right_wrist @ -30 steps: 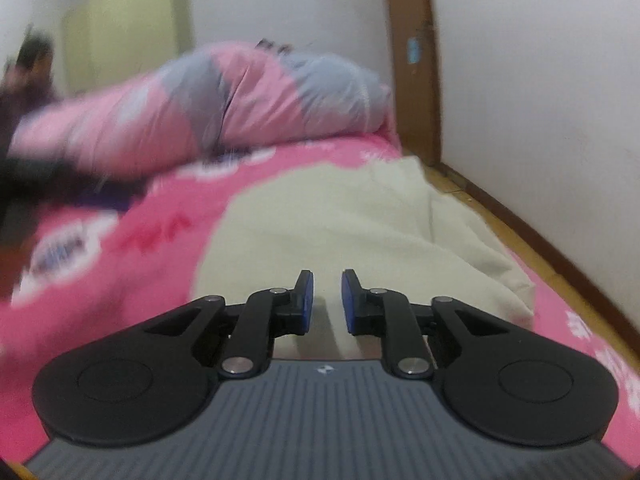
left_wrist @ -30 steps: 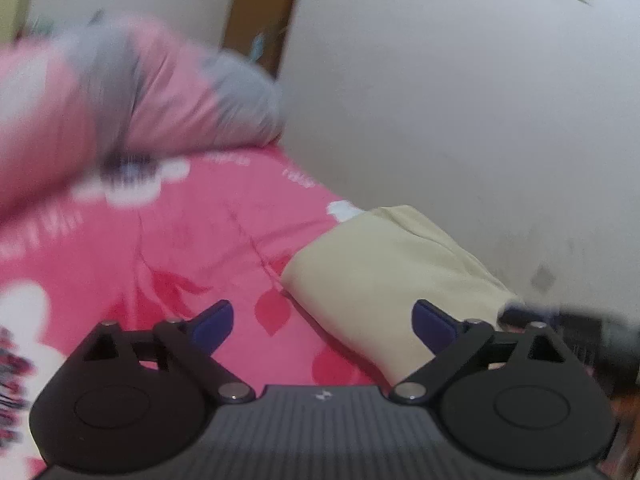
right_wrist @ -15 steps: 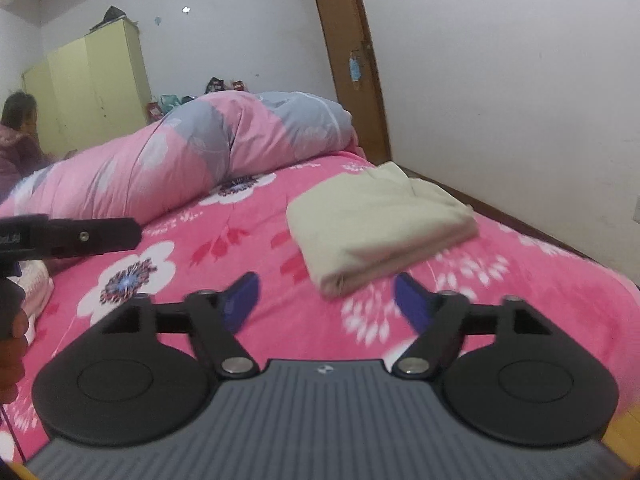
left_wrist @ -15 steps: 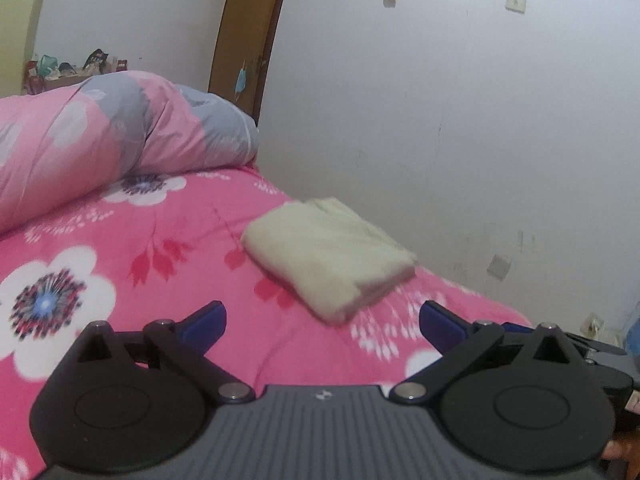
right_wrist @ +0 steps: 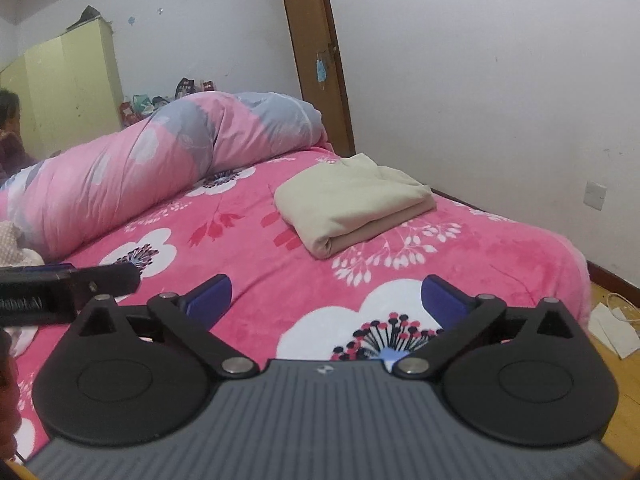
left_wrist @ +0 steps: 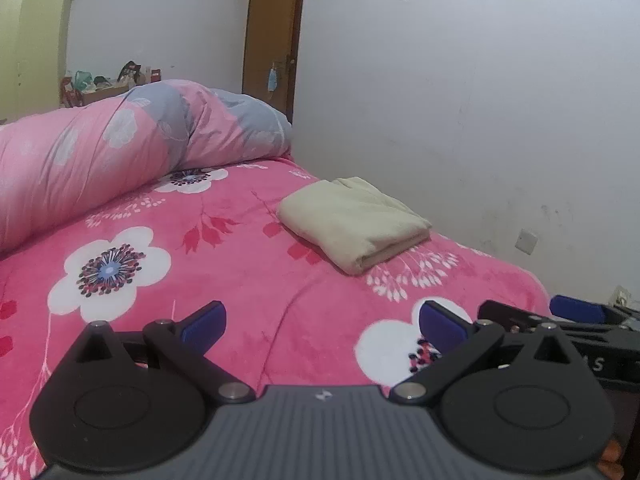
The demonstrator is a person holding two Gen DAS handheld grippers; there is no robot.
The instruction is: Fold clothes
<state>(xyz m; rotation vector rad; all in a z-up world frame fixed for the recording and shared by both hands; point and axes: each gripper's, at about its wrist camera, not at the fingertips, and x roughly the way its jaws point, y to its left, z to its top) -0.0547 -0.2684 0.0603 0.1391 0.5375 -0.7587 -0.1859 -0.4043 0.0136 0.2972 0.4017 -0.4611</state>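
Room: white walls, a brown door frame [left_wrist: 272,40] at the far end, a pale green wardrobe [right_wrist: 68,92] far left.
Bed: a pink blanket [left_wrist: 248,280] with white and red flowers covers it; its right edge runs near the wall.
Quilt: a rolled pink and grey quilt [left_wrist: 120,152] lies across the far left of the bed.
Folded cloth: a cream garment [left_wrist: 352,220], folded into a neat flat stack, rests on the blanket at the far right of the bed, near the wall and well apart from both claws.
Left claw [left_wrist: 320,320]: released, jaws spread wide over the near blanket, nothing between the blue pads [left_wrist: 204,322].
Right claw [right_wrist: 326,298]: released; its jaws have just been opening and stand wide, with only the blanket's flower pattern beneath them.
Neighbours: each claw shows at the edge of the other's view, the left one [right_wrist: 68,280] at the left edge of the right wrist view.
Floor: wooden boards [right_wrist: 612,320] with a sheet of paper [right_wrist: 612,326] show at the right, beside the bed.
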